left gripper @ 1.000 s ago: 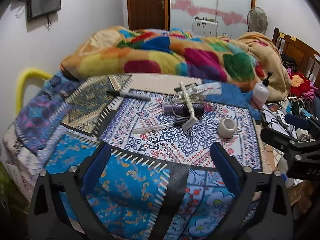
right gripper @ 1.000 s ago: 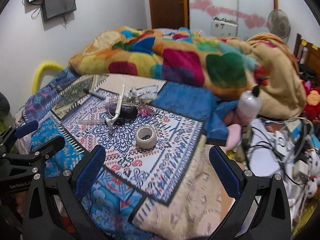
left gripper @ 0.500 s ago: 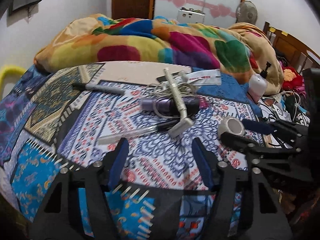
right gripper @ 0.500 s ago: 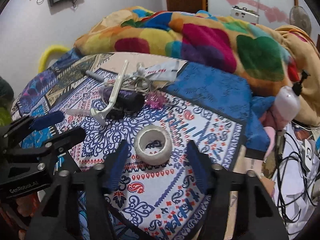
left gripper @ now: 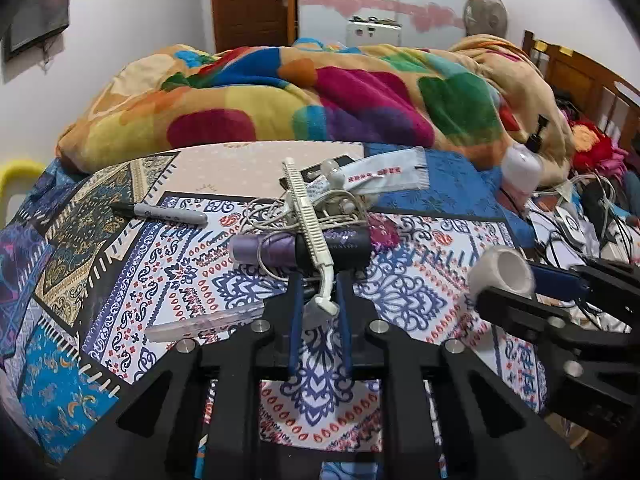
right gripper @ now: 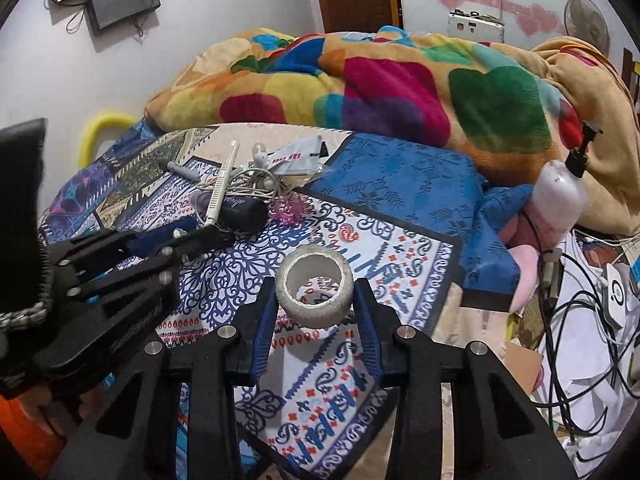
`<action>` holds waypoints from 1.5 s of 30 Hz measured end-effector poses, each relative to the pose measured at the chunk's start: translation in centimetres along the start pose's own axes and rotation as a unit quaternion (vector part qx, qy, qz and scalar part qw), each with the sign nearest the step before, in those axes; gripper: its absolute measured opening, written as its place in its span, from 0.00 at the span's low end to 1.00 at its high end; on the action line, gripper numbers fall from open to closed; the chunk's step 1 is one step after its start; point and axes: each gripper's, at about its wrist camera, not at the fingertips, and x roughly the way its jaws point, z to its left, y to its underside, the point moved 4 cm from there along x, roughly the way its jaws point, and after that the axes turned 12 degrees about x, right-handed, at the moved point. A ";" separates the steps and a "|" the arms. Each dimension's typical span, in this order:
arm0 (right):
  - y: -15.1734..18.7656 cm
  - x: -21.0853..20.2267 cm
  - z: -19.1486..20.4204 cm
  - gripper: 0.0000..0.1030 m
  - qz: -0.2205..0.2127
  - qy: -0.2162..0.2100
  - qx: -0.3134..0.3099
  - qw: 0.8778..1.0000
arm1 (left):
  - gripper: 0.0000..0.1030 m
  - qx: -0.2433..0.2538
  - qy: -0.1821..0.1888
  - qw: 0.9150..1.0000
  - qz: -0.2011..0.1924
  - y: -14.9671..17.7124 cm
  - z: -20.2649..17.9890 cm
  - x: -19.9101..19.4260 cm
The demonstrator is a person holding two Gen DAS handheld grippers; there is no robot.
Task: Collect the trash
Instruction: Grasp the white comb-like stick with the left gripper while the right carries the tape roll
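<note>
The right hand-held gripper (right gripper: 316, 300) has its two blue pads pressed against either side of a white tape roll (right gripper: 315, 289), grasping it just above the patterned bedspread (right gripper: 400, 248). In the left wrist view the same tape roll (left gripper: 502, 270) shows at the right, partly hidden behind the black finger of the right hand-held gripper (left gripper: 532, 284), so only its upper rim and open core can be seen.

The left hand-held gripper (left gripper: 318, 300) is closed narrow around the lower end of a white comb-like stick (left gripper: 310, 226); the pads sit on both sides of its bent tip, though whether they actually touch it is hard to make out. The stick lies tilted across a dark purple tube (left gripper: 300, 248), which is wrapped in a tangle of white earphone cable (left gripper: 272, 212). A clear pen (left gripper: 204, 322) lies near the gripper's left finger, its far end hidden behind that finger. A black marker (left gripper: 164, 213) lies well apart to the left on the bedspread (left gripper: 132, 288).

Behind the pile, a flat white packet with red print (left gripper: 384, 172) is partly covered by the earbuds. A colourful blanket (left gripper: 280, 96) is heaped at the back. A pump bottle (right gripper: 562, 196) leans at the bed's right edge, its base hidden by blue cloth, and cables (right gripper: 576, 320) trail below it, cut off by the frame.
</note>
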 end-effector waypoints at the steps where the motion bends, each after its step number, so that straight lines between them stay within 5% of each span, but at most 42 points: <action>1: -0.1 -0.2 0.0 0.34 -0.002 0.002 0.000 1.000 | 0.11 -0.008 0.010 1.000 -0.004 0.0 0.0 -0.1; 12: -0.7 -3.2 1.2 0.34 -0.023 -0.010 -0.008 1.000 | 0.11 -0.035 0.027 0.999 -0.027 -0.1 0.5 -5.6; 21: -0.7 -8.1 4.3 0.34 -0.056 -0.030 -0.031 0.997 | 0.11 -0.032 -0.009 0.999 -0.038 1.7 1.4 -13.1; 45: 5.4 -17.5 18.8 0.34 -0.081 -0.107 -0.125 0.983 | 0.11 -0.140 -0.128 0.980 -0.059 15.2 10.2 -33.3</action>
